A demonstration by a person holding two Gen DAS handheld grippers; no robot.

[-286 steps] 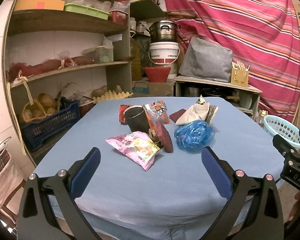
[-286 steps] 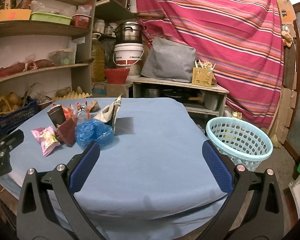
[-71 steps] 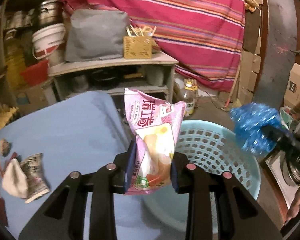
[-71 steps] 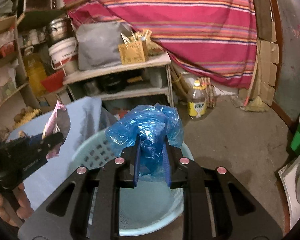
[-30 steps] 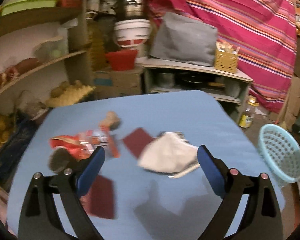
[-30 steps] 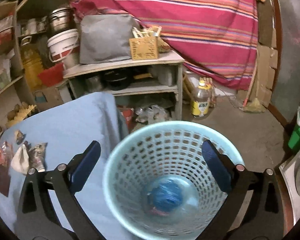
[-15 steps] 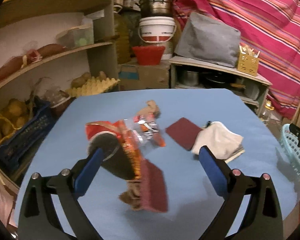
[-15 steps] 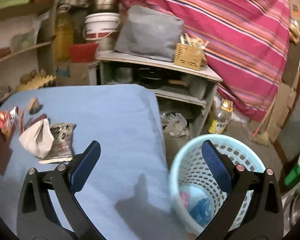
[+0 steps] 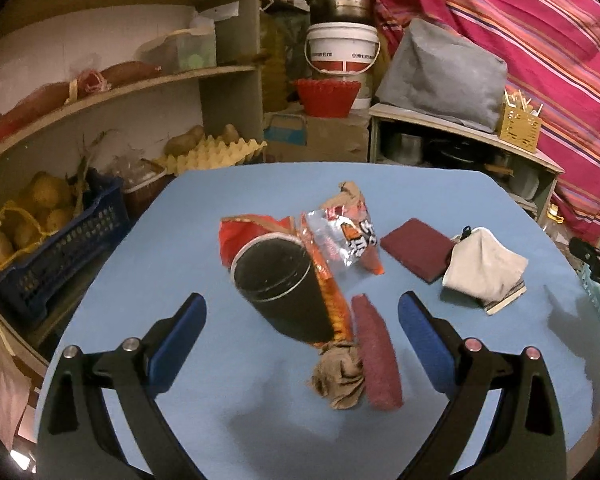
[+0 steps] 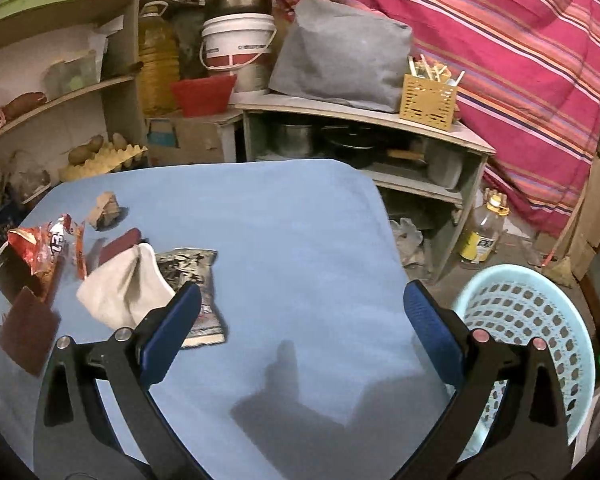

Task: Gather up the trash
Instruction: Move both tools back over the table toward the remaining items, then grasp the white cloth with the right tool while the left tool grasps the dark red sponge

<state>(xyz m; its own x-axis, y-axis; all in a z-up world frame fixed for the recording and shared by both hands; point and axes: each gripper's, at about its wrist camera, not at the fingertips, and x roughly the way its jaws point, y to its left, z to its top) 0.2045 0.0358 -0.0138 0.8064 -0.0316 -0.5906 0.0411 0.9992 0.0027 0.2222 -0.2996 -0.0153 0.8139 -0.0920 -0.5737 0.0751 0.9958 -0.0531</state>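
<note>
Trash lies on the blue table [image 9: 228, 392]. My left gripper [image 9: 302, 334] is open and empty, just short of a tipped black paper cup [image 9: 284, 286] on an orange-red wrapper [image 9: 328, 300]. Beside them lie a dark red pad [image 9: 376, 354], crumpled brown paper [image 9: 338, 376], a silver-red snack bag [image 9: 342, 232], a maroon square [image 9: 416, 248] and a white cloth-like piece [image 9: 480, 268]. My right gripper [image 10: 302, 330] is open and empty above the table [image 10: 292, 248], right of the white piece [image 10: 128, 292] and a grey packet [image 10: 198, 280]. The light blue basket [image 10: 528, 320] stands off the table's right side.
Shelves with potatoes, a blue crate [image 9: 56, 248] and an egg tray [image 9: 216, 152] stand left of the table. A low shelf unit [image 10: 364, 136] with pots, a white bucket [image 10: 236, 48] and a striped curtain [image 10: 500, 40] are behind. A bottle [image 10: 482, 236] stands on the floor.
Both grippers dropped their trash into the basket and swung back over the table. The left has closed in on the black cup; the right has moved toward the white piece.
</note>
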